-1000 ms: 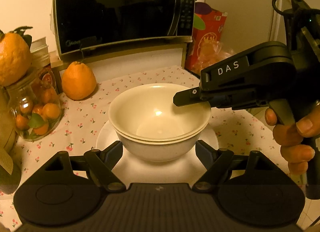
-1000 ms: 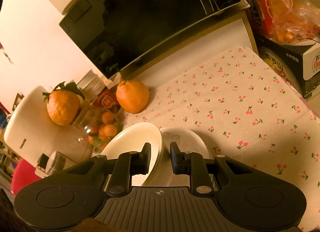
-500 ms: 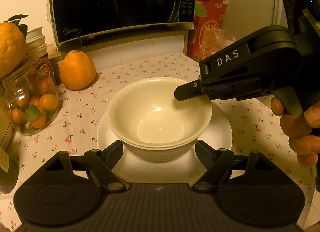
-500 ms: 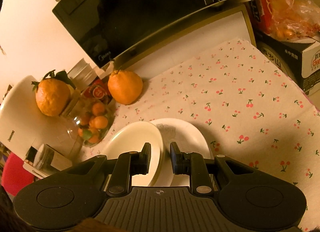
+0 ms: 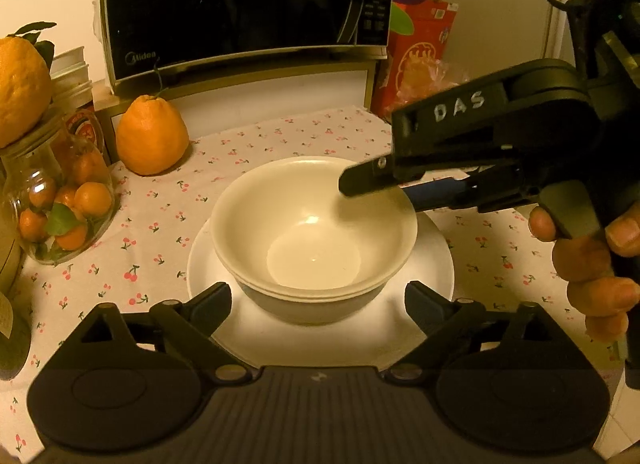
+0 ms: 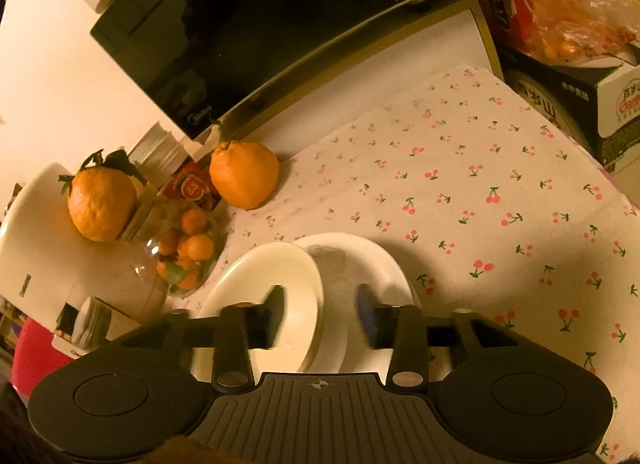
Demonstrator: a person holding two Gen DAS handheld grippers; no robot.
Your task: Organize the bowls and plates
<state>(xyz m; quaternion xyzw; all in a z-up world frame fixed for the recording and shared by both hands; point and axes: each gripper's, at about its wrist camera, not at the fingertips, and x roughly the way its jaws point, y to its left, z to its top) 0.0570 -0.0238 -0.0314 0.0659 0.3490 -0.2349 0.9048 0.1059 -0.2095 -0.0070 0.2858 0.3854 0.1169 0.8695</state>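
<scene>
Spread apart since before: right hand-held gripper, straddling the stacked bowls' rim at 3 o'clock. Left hand-held gripper spread wide. Glazed, slippery, breakable; best pinched at rim.

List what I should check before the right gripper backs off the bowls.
1. Top bowl nested in lower bowl: ok, it sits level.
2. Stack resting on the plate: ok.
3. Right gripper open: ok, one finger inside the rim and one outside.
4. Its fingers free of the rim: cannot tell, they are blurred.
5. Left gripper open and holding nothing: ok, it flanks the stack.
</scene>
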